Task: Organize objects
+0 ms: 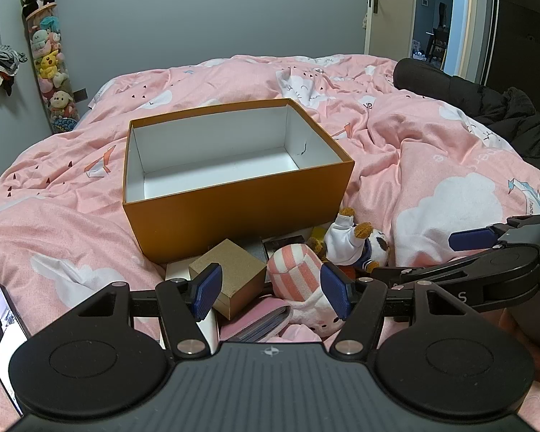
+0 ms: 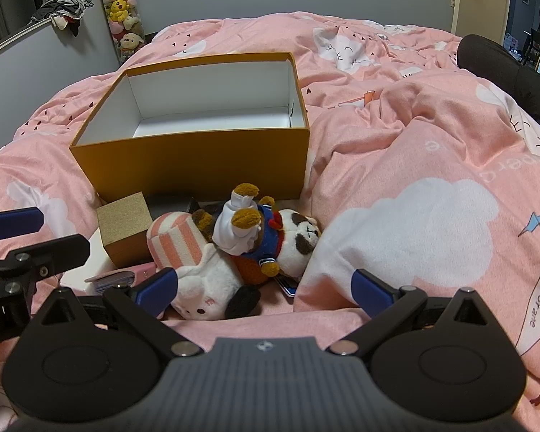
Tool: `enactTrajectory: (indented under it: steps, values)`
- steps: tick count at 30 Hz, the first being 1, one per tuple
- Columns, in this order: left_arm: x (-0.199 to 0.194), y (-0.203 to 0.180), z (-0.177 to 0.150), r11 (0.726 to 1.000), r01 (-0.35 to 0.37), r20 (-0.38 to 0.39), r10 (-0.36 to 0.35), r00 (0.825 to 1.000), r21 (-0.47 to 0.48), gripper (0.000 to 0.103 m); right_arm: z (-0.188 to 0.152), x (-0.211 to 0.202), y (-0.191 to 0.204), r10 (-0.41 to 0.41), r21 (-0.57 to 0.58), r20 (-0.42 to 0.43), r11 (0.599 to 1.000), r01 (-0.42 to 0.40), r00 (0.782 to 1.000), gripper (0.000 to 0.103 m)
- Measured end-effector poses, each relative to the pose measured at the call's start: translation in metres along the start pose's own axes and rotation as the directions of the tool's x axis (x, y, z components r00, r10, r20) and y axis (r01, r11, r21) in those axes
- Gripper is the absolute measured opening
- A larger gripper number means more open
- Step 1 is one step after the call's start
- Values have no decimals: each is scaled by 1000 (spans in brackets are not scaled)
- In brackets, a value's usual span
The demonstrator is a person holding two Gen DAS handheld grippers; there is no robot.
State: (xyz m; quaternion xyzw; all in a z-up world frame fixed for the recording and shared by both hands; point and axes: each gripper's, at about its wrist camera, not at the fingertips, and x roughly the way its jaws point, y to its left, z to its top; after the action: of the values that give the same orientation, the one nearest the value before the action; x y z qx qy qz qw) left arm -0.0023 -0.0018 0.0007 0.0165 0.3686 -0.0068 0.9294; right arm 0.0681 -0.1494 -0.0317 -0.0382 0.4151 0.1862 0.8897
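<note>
An open orange box [image 1: 234, 201] with a white inside stands empty on the bed. In front of it lies a pile: a small cork-brown box [image 1: 230, 273], a pink-and-white striped plush [image 1: 295, 266], a dog plush [image 1: 352, 244] in a white and blue outfit, and a pink card holder [image 1: 259, 320]. My left gripper [image 1: 271, 293] hovers open just above the cork box and striped plush, gripping nothing. My right gripper [image 2: 264, 288] stands wide open over the striped plush [image 2: 183, 248] and dog plush [image 2: 270, 237]. Its left pad is close beside the white plush body.
The rumpled pink duvet [image 2: 414, 180] rises in folds to the right of the pile. A lit phone [image 1: 0, 331] lies at the bed's left edge. Dark clothing [image 1: 486, 97] sits at the far right. A clear tube of plush toys [image 1: 50, 57] stands by the wall.
</note>
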Motion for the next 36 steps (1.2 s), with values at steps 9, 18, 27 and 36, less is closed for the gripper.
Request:
enactTrajectory:
  steps: [9, 18, 27, 36]
  values:
    - [0, 0, 0, 1000, 0, -1, 0, 1000, -1, 74, 0, 1, 1, 0, 0, -1, 1000, 0, 1000, 102]
    - [6, 4, -6, 999, 47, -67, -45, 997, 21, 74, -2, 3, 2, -1, -1, -6, 1000, 1, 1000, 102]
    - [10, 38, -5, 998, 7, -126, -16, 992, -69, 73, 5, 3, 4, 35, -29, -5, 999, -35, 999, 102]
    - [29, 82, 1, 983, -13, -167, -18, 986, -181, 66, 31, 13, 48, 188, -284, -20, 941, -185, 982, 80]
